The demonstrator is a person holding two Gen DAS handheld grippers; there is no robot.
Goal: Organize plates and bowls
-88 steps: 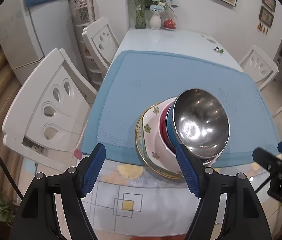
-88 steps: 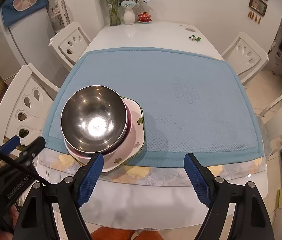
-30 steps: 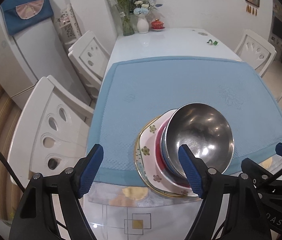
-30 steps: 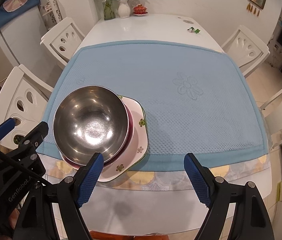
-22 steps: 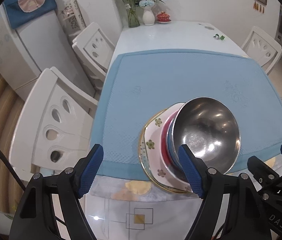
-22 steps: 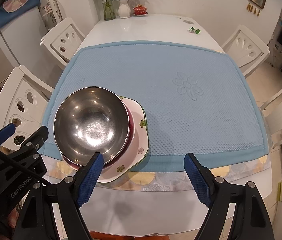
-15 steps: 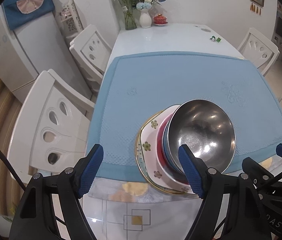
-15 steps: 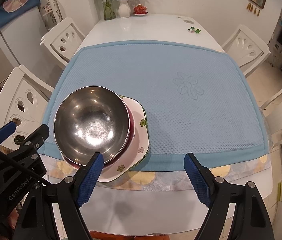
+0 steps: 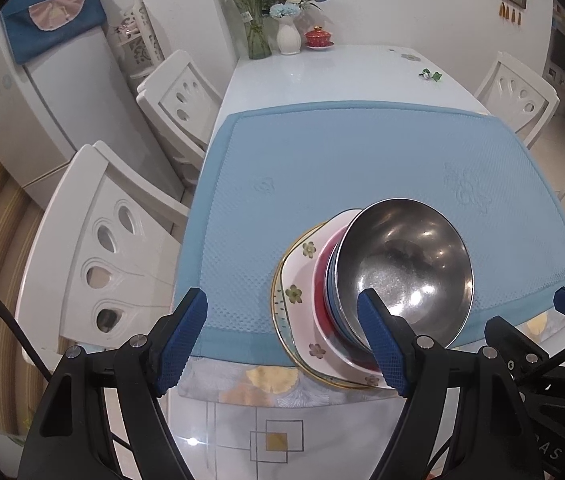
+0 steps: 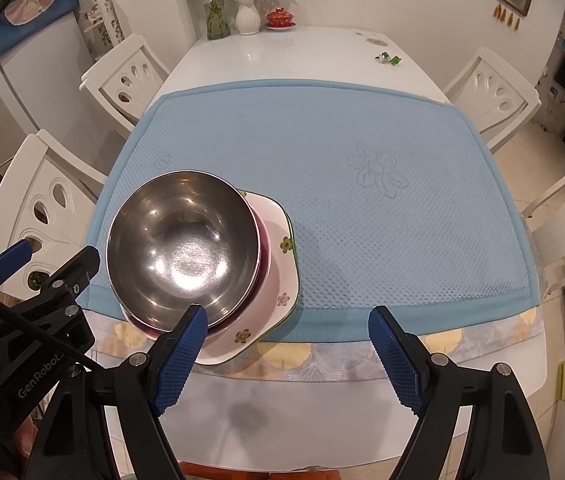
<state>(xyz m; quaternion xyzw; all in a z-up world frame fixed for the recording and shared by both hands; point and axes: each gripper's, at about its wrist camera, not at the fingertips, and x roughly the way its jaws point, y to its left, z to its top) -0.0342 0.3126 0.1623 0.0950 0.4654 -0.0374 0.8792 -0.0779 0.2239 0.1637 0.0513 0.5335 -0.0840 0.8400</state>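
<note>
A steel bowl (image 9: 406, 272) (image 10: 182, 248) tops a stack of a blue bowl (image 9: 332, 276), a red bowl (image 9: 320, 280) and a flowered plate (image 9: 298, 292) (image 10: 278, 280) at the near edge of the blue mat (image 9: 342, 168) (image 10: 322, 152). My left gripper (image 9: 282, 336) is open and empty, above the table's near edge, left of the stack. My right gripper (image 10: 288, 348) is open and empty, above the near edge, right of the stack.
White chairs (image 9: 102, 260) (image 10: 494, 96) stand along both sides of the white table (image 10: 282, 52). Flower vases (image 9: 286, 36) and a red lidded cup (image 9: 318, 36) stand at the far end. A small green item (image 10: 388, 58) lies far right. A fridge (image 9: 42, 80) stands left.
Both grippers stay open and empty. The left wrist view has shifted slightly, swaying over the near edge; the stack has not moved. The right gripper is nearly still.
</note>
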